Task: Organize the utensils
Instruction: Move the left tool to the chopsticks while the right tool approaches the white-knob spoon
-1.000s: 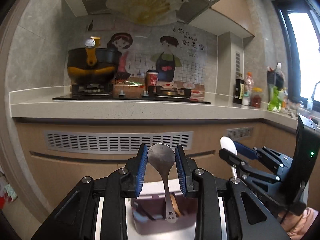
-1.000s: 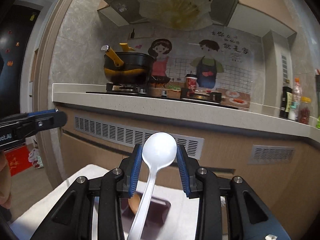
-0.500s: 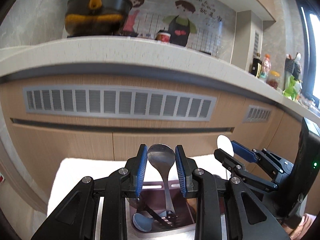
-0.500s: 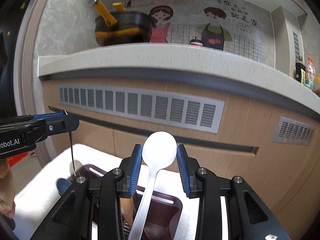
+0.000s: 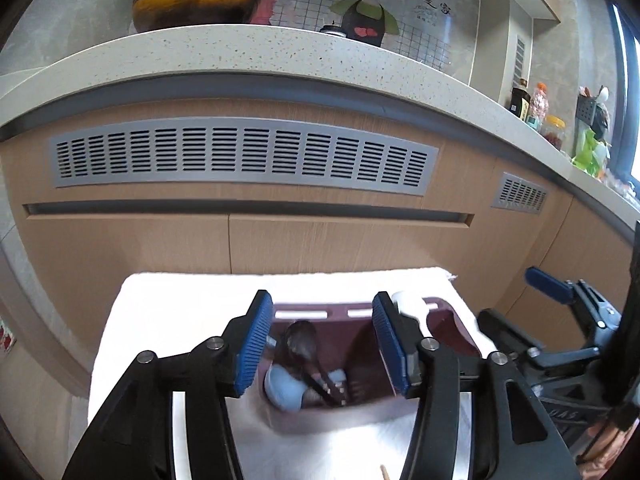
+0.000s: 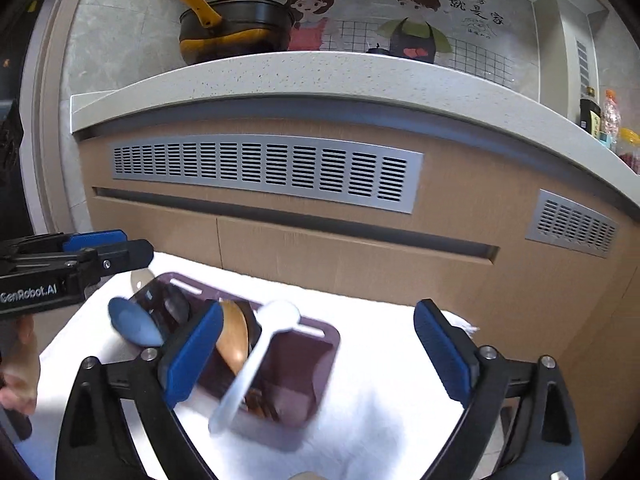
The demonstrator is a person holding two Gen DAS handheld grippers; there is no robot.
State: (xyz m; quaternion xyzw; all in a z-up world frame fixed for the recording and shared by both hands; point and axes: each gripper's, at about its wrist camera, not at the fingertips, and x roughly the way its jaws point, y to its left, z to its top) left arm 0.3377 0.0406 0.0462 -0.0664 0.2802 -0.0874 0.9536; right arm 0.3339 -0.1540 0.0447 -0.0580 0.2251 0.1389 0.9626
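A dark purple utensil holder (image 5: 448,326) stands on a white cloth (image 5: 168,292). My left gripper (image 5: 322,340) is open above it; the metal spoon (image 5: 302,346) lies inside beside a light blue spoon (image 5: 284,386). My right gripper (image 6: 320,350) is open over the same holder (image 6: 316,364). The white plastic spoon (image 6: 256,360) is free of the jaws and leans in the holder, blurred. A wooden spoon (image 6: 232,336) and the blue spoon (image 6: 134,322) also stand in it. The right gripper shows at the right of the left wrist view (image 5: 516,312).
A wooden cabinet front with grey vent grilles (image 5: 240,156) rises right behind the cloth, under a white stone counter (image 5: 280,52). A black and yellow pot (image 6: 236,32) sits on it. Bottles and jars (image 5: 536,104) stand at the far right.
Both grippers tilted down toward the holder and opened. The metal spoon dropped from the left jaws into the holder, and the white spoon left the right jaws and fell into it.
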